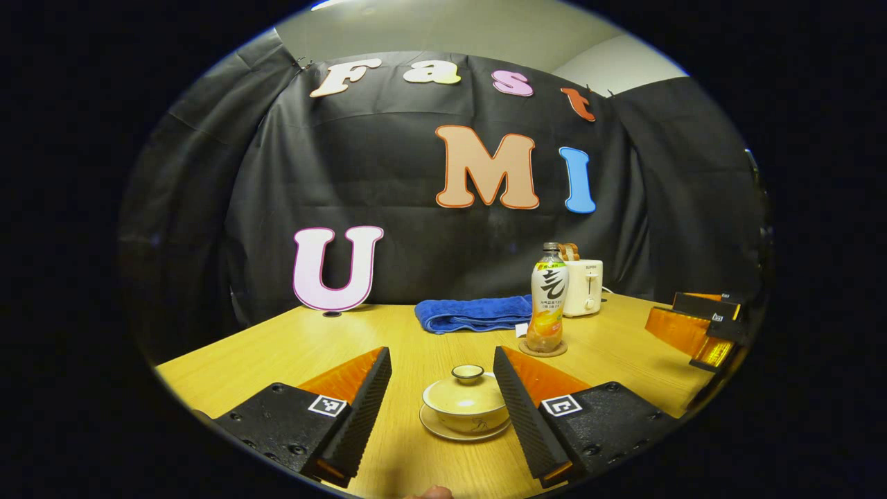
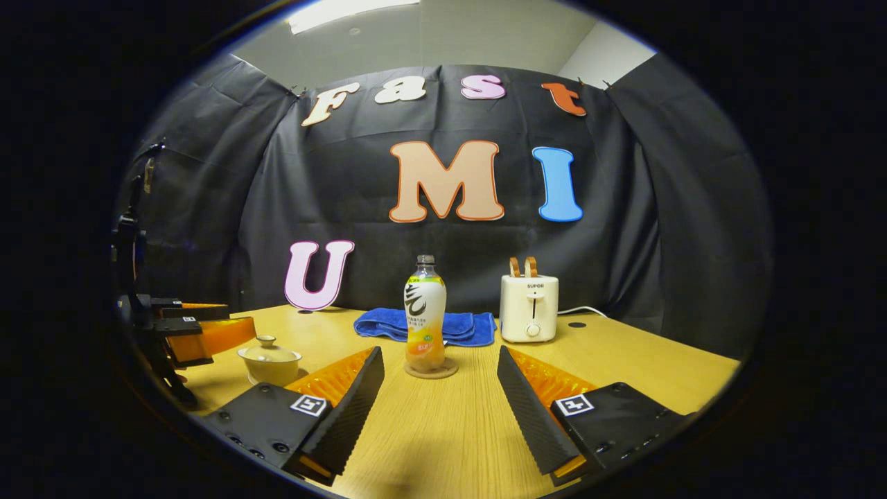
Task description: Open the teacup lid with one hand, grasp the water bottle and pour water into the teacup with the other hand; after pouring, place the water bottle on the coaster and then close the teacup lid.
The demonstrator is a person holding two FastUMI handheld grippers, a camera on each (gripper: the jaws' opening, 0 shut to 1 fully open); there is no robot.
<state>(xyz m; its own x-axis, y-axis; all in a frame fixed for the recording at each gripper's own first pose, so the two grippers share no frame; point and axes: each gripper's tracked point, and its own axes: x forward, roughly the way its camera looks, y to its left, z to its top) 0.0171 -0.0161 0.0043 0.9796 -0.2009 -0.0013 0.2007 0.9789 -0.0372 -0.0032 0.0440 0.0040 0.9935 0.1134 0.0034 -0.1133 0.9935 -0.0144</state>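
Below, L gripper (image 1: 442, 409): jaws spread wide, holding nothing; the teacup (image 1: 466, 407) sits between the fingers but apart from both, on its saucer (image 1: 435, 426), with the lid (image 1: 468, 389) still on. Beyond it, to the right, the bottle (image 1: 549, 299) stands upright on the coaster (image 1: 542, 349); a blue towel (image 1: 473, 313) lies behind, and a toaster (image 1: 583, 287) stands just behind the bottle. At far right of the left gripper view the other gripper appears side-on, low over the table (image 1: 291, 343).

R gripper (image 2: 441, 405): jaws likewise spread wide, empty, touching nothing. Bottle (image 2: 425, 317) stands straight ahead on its coaster (image 2: 431, 369), beyond the fingertips, roughly centred on the gap. Towel (image 2: 424, 326) behind it; toaster (image 2: 529, 308) well to the right, with its cord trailing off over the table (image 2: 644, 367).

View differences: right gripper view shows teacup (image 2: 270, 361) from the side, at left, lid knob up, with the L gripper just beside it; saucer is hidden there. Left gripper view shows bottle and toaster overlapping; right gripper view shows them apart.
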